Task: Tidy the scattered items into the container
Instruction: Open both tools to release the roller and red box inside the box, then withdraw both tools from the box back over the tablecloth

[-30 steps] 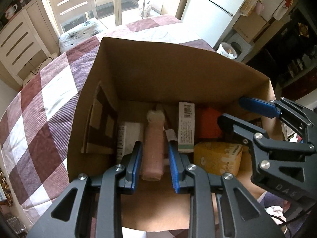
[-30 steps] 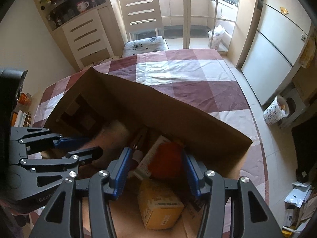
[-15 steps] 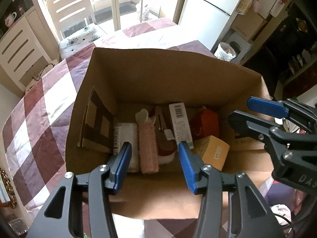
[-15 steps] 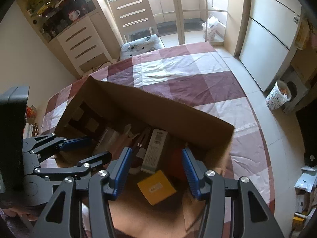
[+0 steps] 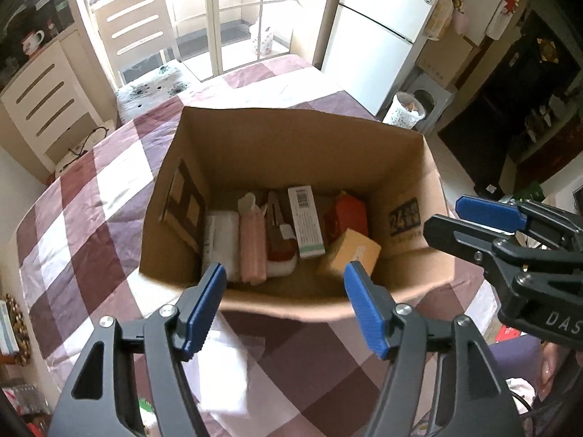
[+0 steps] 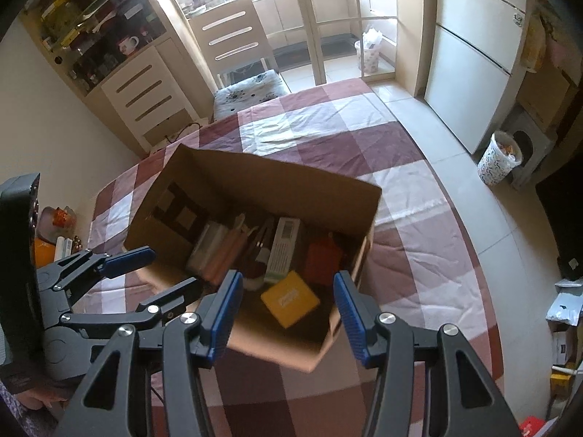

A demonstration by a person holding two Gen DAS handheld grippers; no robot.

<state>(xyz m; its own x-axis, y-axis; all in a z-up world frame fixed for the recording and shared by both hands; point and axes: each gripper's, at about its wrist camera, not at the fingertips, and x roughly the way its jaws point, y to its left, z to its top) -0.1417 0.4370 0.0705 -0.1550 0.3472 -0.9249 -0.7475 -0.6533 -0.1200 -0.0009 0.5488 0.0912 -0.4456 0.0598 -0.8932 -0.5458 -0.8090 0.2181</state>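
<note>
The open brown cardboard box (image 5: pixel 291 167) on the checked-cloth surface (image 5: pixel 91 218) already holds every visible item, including a pink roll (image 5: pixel 251 244) and a yellow carton (image 6: pixel 290 303), so little seems left; the left hand-held gripper (image 5: pixel 284 304), jaws just opened, and the right hand-held gripper (image 6: pixel 288 313), part open, both hold nothing.

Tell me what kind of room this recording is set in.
Most likely a home dining area beside a kitchen: a table under a checked tablecloth with a dining chair pulled up, a white fridge close by, and a cupboard holding mugs and jars.
</note>
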